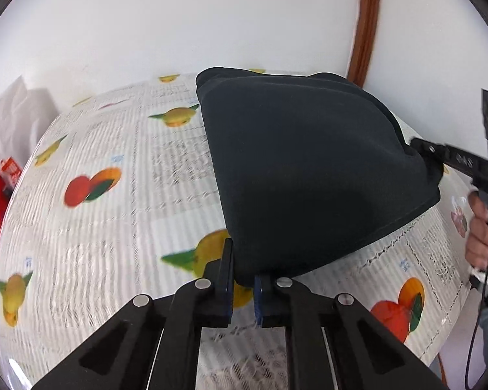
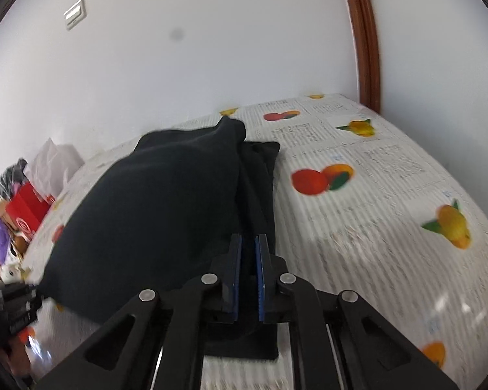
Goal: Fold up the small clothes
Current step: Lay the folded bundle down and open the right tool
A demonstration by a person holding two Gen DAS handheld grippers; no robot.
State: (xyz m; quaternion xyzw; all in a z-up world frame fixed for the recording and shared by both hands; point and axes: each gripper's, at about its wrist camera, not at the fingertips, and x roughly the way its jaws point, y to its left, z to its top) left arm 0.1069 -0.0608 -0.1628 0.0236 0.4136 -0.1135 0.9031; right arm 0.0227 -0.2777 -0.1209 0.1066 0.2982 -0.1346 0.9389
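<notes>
Both grippers are closed on the dark garment (image 1: 309, 169): the left gripper (image 1: 244, 279) is pinched on a near corner of the cloth, and the right gripper (image 2: 249, 279) is clamped on the edge at its side, with dark fabric caught between the blue pads (image 2: 237, 273). Seen from the left wrist, the right gripper's tip (image 1: 423, 149) is buried in the cloth's far side. The garment is held lifted and ballooning over the fruit-print tablecloth (image 1: 114, 227), while a lower layer is left lying flat on the table beneath it, as shown in the right wrist view. A fold is judged to be in progress, the raised half being carried over the resting half. Motion blur makes it uncertain how well the edges are aligned. Next, both corners would need to be carried across together, lowered onto the matching edge and then released.
</notes>
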